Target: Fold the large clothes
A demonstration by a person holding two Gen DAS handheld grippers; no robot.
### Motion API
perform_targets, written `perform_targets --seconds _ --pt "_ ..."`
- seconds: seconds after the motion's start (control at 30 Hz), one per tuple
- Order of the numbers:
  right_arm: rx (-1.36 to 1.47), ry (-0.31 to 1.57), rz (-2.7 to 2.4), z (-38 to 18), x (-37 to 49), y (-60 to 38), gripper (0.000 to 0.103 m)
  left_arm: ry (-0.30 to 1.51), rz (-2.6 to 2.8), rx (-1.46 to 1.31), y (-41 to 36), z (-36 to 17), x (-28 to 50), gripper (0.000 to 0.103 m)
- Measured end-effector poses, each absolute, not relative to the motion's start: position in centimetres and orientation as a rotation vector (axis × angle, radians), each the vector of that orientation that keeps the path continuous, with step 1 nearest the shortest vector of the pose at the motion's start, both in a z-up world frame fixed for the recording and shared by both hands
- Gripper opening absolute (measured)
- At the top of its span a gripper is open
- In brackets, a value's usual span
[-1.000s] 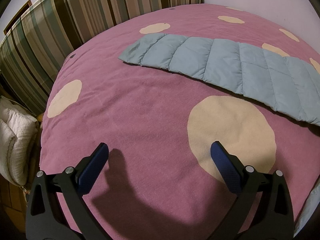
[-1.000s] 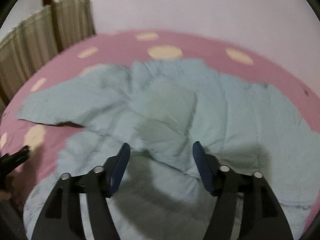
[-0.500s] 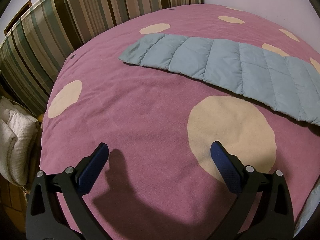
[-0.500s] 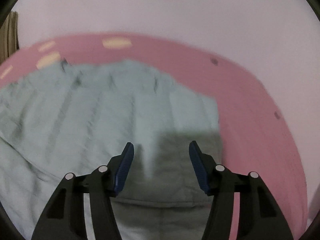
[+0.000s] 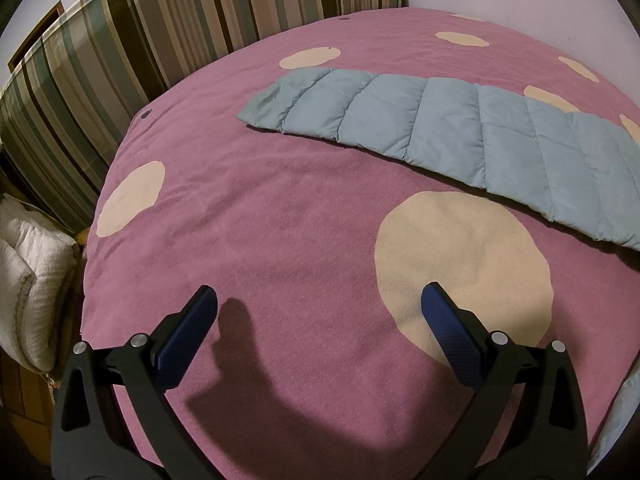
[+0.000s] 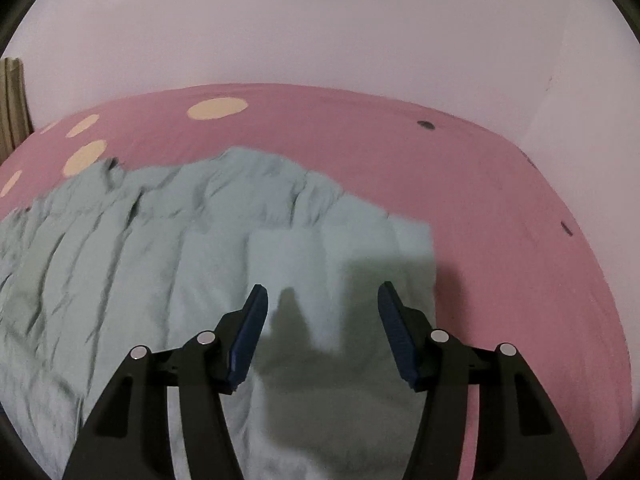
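Observation:
A large pale blue quilted jacket lies spread on the pink bed. In the left wrist view one long sleeve (image 5: pixel 448 136) stretches flat across the bed, well beyond my left gripper (image 5: pixel 320 312), which is open and empty above the bedcover. In the right wrist view the jacket's body (image 6: pixel 168 264) fills the lower left, wrinkled, with a straight right edge. My right gripper (image 6: pixel 322 304) is open and empty, hovering over the jacket near that edge.
The pink bedcover with cream dots (image 5: pixel 248 216) covers the whole bed. A striped headboard or cushion (image 5: pixel 132 44) stands at the back left. White folded bedding (image 5: pixel 28 276) lies off the left edge. A plain wall (image 6: pixel 320 28) rises behind the bed.
My right gripper has swung to the right across the jacket, from its rumpled middle to its right edge. My left gripper has not moved.

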State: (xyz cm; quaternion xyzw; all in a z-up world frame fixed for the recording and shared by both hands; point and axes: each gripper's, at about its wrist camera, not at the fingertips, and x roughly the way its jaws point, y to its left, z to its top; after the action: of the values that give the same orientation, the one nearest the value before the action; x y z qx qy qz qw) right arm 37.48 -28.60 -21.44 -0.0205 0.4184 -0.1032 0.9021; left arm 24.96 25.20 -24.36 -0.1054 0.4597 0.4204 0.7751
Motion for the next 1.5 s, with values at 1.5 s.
perform_targets --seconds 1.5 --pt "0.052 0.924 -0.151 -27.1 31.5 -25.7 0.077 0.959 0.796 -0.266 26.5 -23.1 23.3 0.101"
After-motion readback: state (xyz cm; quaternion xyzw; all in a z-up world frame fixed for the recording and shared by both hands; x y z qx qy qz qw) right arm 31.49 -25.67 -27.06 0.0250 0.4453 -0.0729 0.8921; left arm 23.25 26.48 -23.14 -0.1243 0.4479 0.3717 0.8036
